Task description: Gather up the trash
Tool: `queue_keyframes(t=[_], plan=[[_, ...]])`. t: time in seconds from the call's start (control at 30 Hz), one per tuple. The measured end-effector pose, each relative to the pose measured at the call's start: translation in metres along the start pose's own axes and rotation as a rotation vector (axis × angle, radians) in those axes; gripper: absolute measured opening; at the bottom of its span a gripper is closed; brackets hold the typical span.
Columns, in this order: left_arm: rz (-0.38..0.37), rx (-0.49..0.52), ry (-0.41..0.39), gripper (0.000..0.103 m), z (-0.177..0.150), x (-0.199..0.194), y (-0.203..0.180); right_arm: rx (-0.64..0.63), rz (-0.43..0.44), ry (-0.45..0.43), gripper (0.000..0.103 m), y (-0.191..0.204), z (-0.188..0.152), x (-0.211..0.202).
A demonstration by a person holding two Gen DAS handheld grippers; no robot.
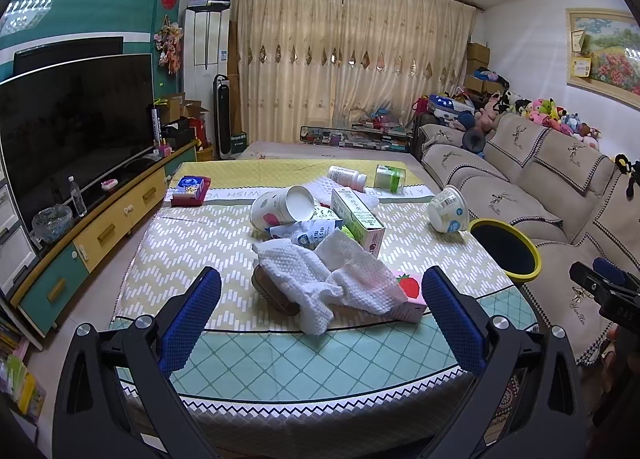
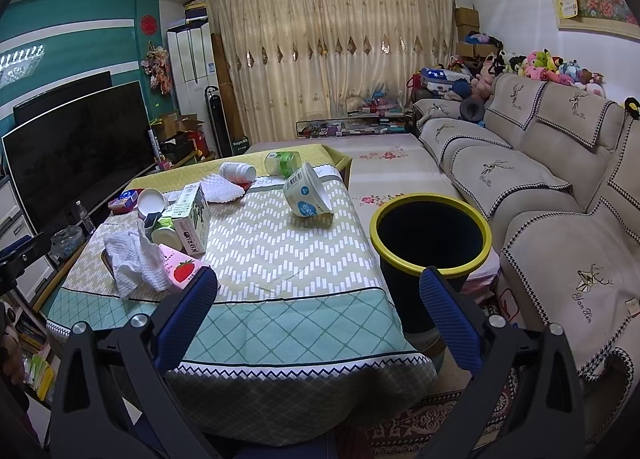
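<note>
Left gripper (image 1: pixel 320 311) was released, jaws spread wide and empty, held off the near edge of the table (image 1: pixel 200 243). Right gripper (image 2: pixel 318 309) was likewise released and empty, aimed between the table edge and the bin (image 2: pixel 432 263).

The trash sat in a pile at about 12 o'clock from the left gripper: crumpled white tissue (image 1: pixel 320 279) draped over a pink strawberry carton (image 1: pixel 412 297), with a green-and-white carton (image 1: pixel 358 219) on its side behind it. A tipped paper cup (image 1: pixel 280 209) lay at 11 o'clock, mouth facing the camera, white inside, contents not discernible. At 1 o'clock a white tub (image 1: pixel 448 211) lay on its side near the table's right edge. Further back lay a white bottle (image 1: pixel 346 177) and a green-lidded jar (image 1: pixel 390 178), both on their sides.

The bin, black with a yellow rim, stood on the floor just beside the table at 1 o'clock from the right gripper; its interior was dark, with nothing discernible inside.
</note>
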State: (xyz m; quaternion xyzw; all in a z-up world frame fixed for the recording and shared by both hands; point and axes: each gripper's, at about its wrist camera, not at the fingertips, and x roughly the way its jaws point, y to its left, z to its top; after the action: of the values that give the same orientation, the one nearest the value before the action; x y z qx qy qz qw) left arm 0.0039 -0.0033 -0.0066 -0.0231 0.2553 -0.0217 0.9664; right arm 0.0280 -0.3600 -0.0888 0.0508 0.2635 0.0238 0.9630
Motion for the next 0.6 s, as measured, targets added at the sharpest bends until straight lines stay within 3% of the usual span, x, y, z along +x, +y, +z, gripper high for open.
queue_keyframes(t=[0.6], plan=[[-0.007, 0.003, 0.009, 0.099, -0.0035, 0.0041, -0.0008, 0.005, 0.000, 0.004, 0.096, -0.0013, -0.0017, 0.0012]])
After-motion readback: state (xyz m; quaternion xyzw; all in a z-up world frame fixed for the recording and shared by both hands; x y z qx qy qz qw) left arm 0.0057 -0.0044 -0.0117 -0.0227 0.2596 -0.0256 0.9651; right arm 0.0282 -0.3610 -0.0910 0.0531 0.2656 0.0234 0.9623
